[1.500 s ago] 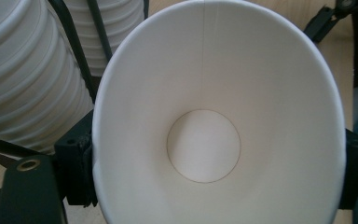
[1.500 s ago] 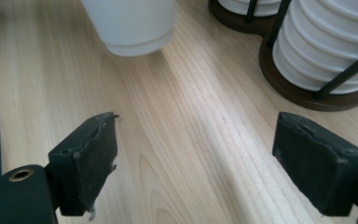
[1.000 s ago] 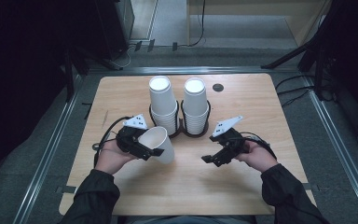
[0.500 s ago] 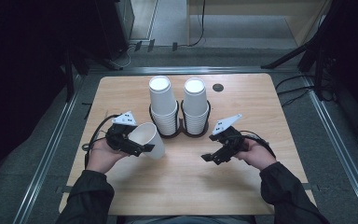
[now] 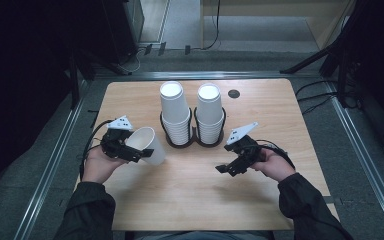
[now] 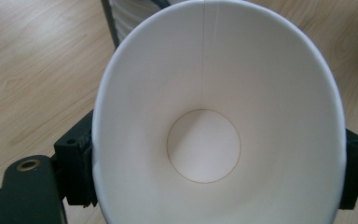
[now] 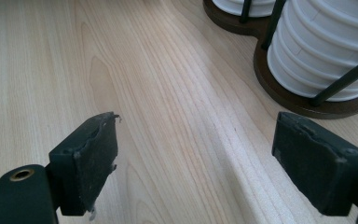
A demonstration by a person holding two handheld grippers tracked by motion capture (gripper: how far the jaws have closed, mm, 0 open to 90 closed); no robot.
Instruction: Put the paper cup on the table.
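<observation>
Left of the cup rack (image 5: 192,135), the left tool (image 5: 132,152) pinches a paper cup (image 5: 147,145) for setting down upright, while the right tool (image 5: 230,167) waits spread.

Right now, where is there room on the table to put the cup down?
The bare wood between the left gripper holding the paper cup and the open right gripper is free, in front of the cup holder. The table is crowded only mid-back, around the two cup stacks.
</observation>
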